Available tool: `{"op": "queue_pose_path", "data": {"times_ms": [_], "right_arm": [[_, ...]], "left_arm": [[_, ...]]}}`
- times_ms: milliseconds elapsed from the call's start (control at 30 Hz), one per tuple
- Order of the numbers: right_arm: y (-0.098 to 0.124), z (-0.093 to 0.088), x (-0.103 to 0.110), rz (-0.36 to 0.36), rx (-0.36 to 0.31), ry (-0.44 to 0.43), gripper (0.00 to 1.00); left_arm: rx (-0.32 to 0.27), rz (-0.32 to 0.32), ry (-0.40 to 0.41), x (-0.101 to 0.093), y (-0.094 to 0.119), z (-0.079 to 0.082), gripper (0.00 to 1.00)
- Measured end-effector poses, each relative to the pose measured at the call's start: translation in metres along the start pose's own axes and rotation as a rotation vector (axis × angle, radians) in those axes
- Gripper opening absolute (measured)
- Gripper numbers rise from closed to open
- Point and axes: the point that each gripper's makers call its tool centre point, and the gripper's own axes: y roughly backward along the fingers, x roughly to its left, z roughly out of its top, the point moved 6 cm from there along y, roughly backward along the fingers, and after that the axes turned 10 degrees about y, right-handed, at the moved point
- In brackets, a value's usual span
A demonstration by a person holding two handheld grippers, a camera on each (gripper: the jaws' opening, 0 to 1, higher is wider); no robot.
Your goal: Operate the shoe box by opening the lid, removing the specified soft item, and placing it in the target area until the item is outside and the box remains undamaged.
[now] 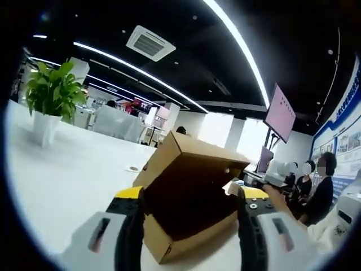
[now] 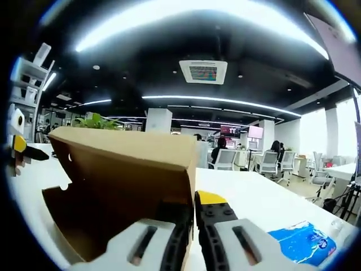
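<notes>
Right gripper [image 2: 192, 226] jaws pinched on the raised lid edge of the brown cardboard shoe box [image 2: 121, 186]. Left gripper [image 1: 189, 223] jaws spread wide, straddling the box's open mouth [image 1: 189, 197]. Right gripper view adds a blue packet [image 2: 304, 241] lying right; left gripper view, a potted green plant [image 1: 49, 99] far across the bare white table [image 1: 73, 169].

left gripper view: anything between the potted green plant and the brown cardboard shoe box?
Mostly bare white table; one small round whitish item lies there, too small to identify, between potted green plant and brown cardboard shoe box.

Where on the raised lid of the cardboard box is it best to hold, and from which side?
Probably its free upper lip, from the open side: the lid stands raised above the base, and that lip is a flat sheet, easy to pinch.
</notes>
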Motion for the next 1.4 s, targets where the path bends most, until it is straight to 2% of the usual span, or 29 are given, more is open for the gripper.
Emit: {"op": "queue_pose_path", "data": {"times_ms": [167, 300, 467, 733, 933, 1200, 1400], "right_arm": [[0.001, 0.000, 0.001, -0.001, 0.002, 0.001, 0.00], [0.002, -0.002, 0.002, -0.004, 0.000, 0.005, 0.00], [0.003, -0.003, 0.002, -0.003, -0.001, 0.009, 0.00], [0.009, -0.006, 0.005, -0.001, -0.001, 0.019, 0.00], [0.012, -0.008, 0.007, 0.003, 0.004, 0.028, 0.00], [0.015, -0.013, 0.012, 0.017, 0.011, 0.039, 0.00], [0.016, -0.014, 0.013, 0.022, 0.014, 0.039, 0.00]], "left_arm": [[0.027, 0.035, -0.002, 0.005, -0.001, 0.003, 0.67], [0.029, 0.004, 0.025, 0.000, 0.000, 0.006, 0.64], [0.013, 0.016, 0.021, -0.003, 0.000, 0.008, 0.63], [0.022, 0.023, 0.023, -0.004, -0.005, 0.009, 0.63], [0.055, 0.045, -0.021, -0.002, -0.014, 0.005, 0.60], [0.068, 0.063, -0.009, 0.003, -0.020, 0.001, 0.52], [0.070, 0.058, -0.006, 0.003, -0.021, 0.001, 0.53]]}}
